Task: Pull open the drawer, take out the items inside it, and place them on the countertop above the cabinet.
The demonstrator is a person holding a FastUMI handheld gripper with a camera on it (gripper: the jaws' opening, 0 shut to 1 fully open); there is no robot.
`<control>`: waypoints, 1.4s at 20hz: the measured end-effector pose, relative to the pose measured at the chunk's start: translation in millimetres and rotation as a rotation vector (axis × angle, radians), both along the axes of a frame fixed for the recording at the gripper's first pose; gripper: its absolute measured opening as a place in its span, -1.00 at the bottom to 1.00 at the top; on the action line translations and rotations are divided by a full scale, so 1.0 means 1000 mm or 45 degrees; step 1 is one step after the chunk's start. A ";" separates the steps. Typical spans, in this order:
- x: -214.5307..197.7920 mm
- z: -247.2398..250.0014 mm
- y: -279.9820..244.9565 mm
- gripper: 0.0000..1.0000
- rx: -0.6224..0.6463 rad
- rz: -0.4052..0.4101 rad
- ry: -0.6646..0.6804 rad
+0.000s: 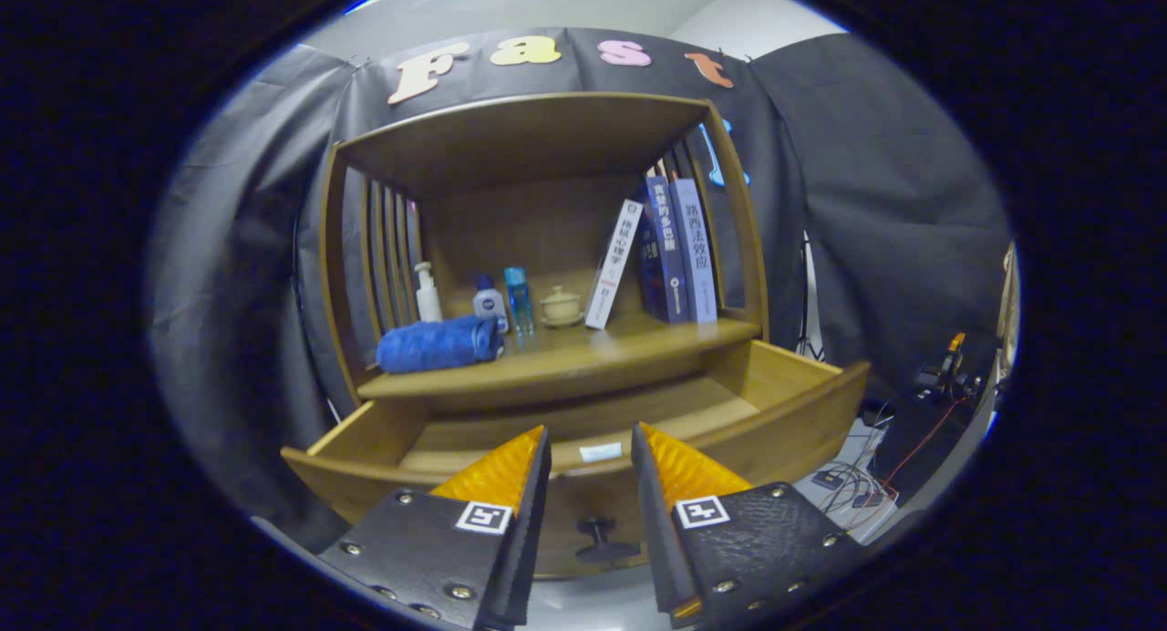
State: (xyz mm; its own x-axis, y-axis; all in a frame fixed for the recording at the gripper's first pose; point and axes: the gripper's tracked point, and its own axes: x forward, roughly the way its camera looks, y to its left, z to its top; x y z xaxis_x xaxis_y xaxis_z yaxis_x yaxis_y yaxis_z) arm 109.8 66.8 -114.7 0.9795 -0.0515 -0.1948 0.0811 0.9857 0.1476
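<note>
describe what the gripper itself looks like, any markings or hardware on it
The gripper has two wedge-shaped fingers with ribbed inner faces that taper to points. Each sits on a dark, textured block held by round metal screws. Each block carries a small square black-and-white tag near the finger's base. No cable or sleeve is visible.

Open drawer [784,430] free ahead of parted tongs [590,449]; countertop [583,362] overhangs rear.

Behind the cabinet hangs a black cloth wall [875,175]. At the lower right of the frame, cables [852,490] lie tangled on a pale floor [857,458], with a red wire [921,444] running up toward a dark device with an orange top [948,362] at the right edge.
</note>
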 end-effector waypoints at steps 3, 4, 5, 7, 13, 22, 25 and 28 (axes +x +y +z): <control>0.028 0.019 -0.007 0.02 -0.036 -0.064 0.053; 0.037 0.020 -0.007 0.02 -0.025 -0.087 0.089; 0.046 0.019 -0.007 0.02 -0.013 -0.116 0.130; 0.061 0.011 -0.010 0.02 0.011 -0.169 0.241; 0.080 -0.055 -0.013 0.05 0.011 -0.210 0.738; 0.091 -0.136 -0.012 0.05 0.138 -0.219 1.161; 0.087 -0.153 -0.014 0.05 0.138 -0.217 1.248; 0.088 -0.160 -0.010 0.05 0.190 -0.212 1.280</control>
State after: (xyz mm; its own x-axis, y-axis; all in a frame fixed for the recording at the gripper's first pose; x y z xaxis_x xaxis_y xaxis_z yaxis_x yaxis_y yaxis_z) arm 197.8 57.0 -274.4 0.3432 -0.0796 -0.9359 0.3689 0.9278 0.0563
